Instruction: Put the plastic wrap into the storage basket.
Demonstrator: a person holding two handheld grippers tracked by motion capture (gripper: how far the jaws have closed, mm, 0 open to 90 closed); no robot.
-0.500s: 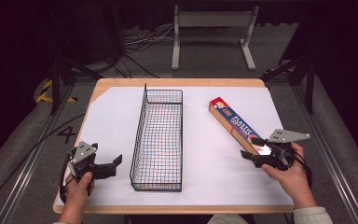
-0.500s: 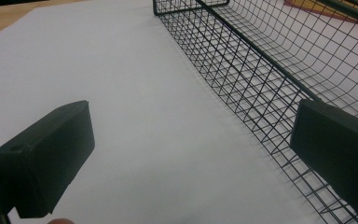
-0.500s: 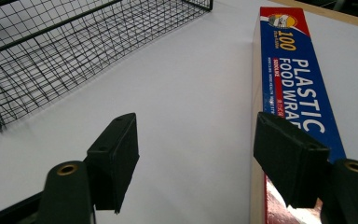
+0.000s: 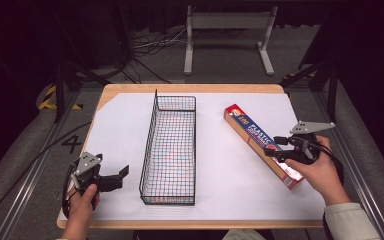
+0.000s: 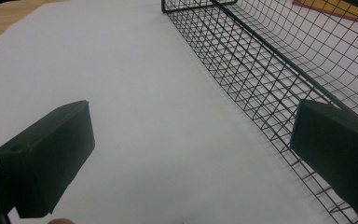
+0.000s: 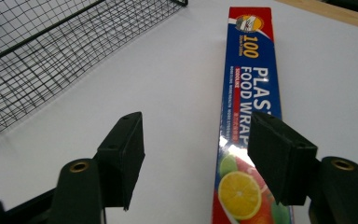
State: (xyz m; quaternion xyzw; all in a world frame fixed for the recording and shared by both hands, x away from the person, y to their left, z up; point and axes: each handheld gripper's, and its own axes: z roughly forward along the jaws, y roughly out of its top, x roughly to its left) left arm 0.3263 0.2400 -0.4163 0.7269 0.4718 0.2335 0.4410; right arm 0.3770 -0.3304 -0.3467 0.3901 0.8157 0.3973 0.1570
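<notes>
The plastic wrap box lies diagonally on the white paper at the right of the high view. The right gripper hangs over its lower half, jaws spread and gripping nothing. At lower left, the left gripper sits released beside the wire basket.

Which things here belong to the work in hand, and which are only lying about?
In use:
- long blue and red plastic wrap box
- right gripper
- black wire basket

Lying about:
- grey metal stand on the floor
</notes>
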